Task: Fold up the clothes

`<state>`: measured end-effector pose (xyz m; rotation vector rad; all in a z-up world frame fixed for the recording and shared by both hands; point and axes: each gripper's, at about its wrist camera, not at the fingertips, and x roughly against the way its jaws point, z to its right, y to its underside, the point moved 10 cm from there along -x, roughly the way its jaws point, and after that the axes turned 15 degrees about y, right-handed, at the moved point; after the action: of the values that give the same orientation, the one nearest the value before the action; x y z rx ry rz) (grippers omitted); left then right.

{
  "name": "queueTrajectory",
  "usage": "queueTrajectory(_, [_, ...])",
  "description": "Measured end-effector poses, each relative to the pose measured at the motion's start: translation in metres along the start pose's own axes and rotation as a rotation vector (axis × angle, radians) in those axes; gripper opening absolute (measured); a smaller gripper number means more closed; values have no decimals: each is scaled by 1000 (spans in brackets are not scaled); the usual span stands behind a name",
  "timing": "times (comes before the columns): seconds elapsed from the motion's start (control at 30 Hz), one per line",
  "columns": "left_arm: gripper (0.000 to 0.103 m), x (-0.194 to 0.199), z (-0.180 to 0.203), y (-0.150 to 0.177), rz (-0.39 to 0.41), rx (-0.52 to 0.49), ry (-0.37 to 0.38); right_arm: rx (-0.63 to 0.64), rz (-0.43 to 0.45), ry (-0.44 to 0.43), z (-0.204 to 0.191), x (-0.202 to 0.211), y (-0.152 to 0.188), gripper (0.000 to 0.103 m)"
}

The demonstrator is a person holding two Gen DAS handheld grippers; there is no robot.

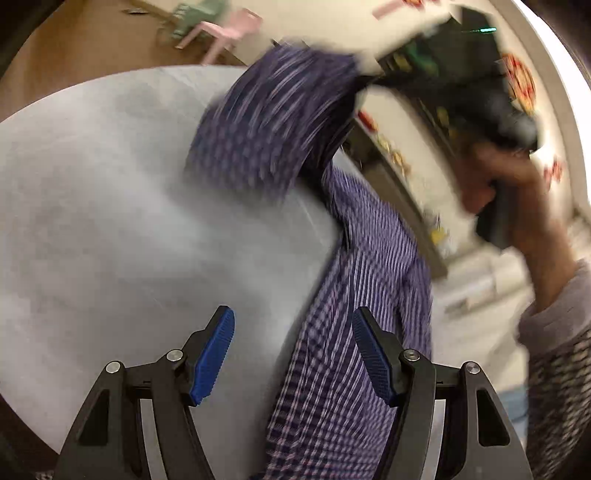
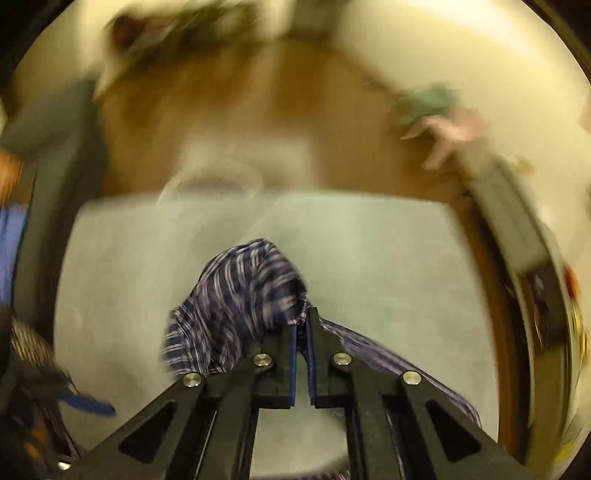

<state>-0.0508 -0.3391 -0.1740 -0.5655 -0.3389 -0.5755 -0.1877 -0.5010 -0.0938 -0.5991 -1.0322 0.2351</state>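
Observation:
A purple and white checked shirt [image 1: 354,280] drapes over the right edge of the grey table [image 1: 110,221], one part lifted high and blurred. My left gripper [image 1: 293,350] is open above the table, its blue pads [image 1: 212,354] apart with shirt cloth showing below between them, not pinched. In the right wrist view my right gripper [image 2: 303,321] is shut on a bunch of the shirt [image 2: 243,295], which hangs in front of the fingers over the table [image 2: 388,258]. A hand [image 1: 509,192] holds that right gripper at the upper right of the left wrist view.
Brown floor [image 1: 74,51] lies beyond the table, with a pink chair [image 1: 225,31] and a green chair [image 1: 192,14] far back. A dark shelf with coloured items [image 1: 424,110] stands to the right. A sleeve [image 1: 561,362] fills the lower right.

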Motion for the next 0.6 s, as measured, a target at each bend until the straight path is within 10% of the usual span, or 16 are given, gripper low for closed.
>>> queueTrajectory(0.27, [61, -47, 32, 43, -185, -275, -150, -692, -16, 204, 210, 98, 94, 5])
queueTrajectory(0.37, [5, -46, 41, 49, -192, -349, -224, -815, -41, 193, 233, 106, 131, 5])
queueTrajectory(0.6, [0, -59, 119, 76, -179, -663, -163, -1146, 113, 195, 299, 177, 209, 5])
